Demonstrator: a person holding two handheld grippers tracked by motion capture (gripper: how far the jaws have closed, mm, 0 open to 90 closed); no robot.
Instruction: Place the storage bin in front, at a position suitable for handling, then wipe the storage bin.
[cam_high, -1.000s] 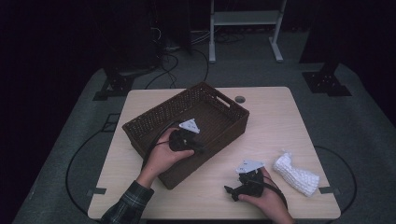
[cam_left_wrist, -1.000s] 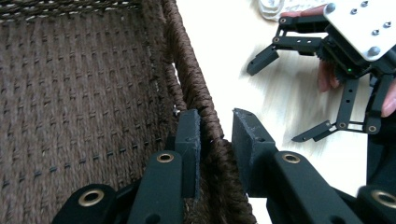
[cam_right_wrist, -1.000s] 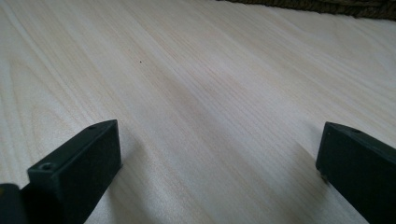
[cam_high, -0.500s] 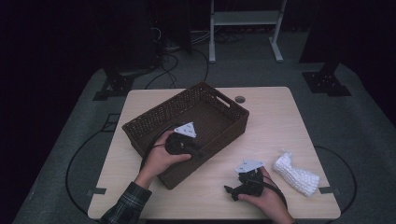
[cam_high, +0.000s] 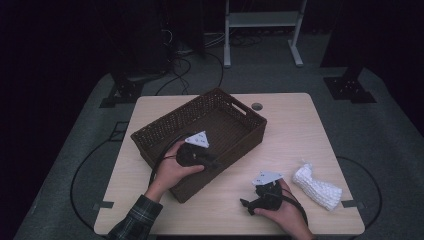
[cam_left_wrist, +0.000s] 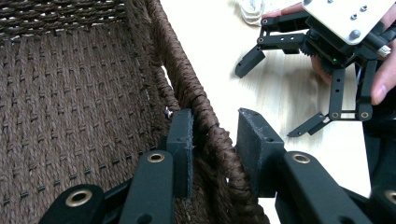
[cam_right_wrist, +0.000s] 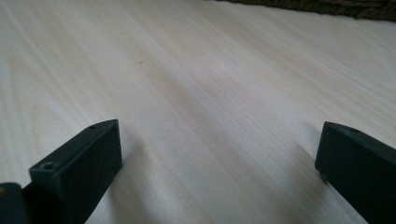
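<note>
**Left gripper astride the basket wall**

My left gripper (cam_left_wrist: 212, 140) straddles the near wall of the dark brown woven wicker basket (cam_high: 200, 131) on the pale wooden desk (cam_high: 295, 130); one pad touches the weave, the other stands apart, having just eased wider. My right gripper (cam_right_wrist: 219, 154) gapes empty over bare desk.

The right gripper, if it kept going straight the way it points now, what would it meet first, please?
Probably the brown woven basket. The right gripper has its jaws wide open, low over the bare wooden table; nothing lies between it and the basket wall at the far edge, though depth is hard to judge.
</note>
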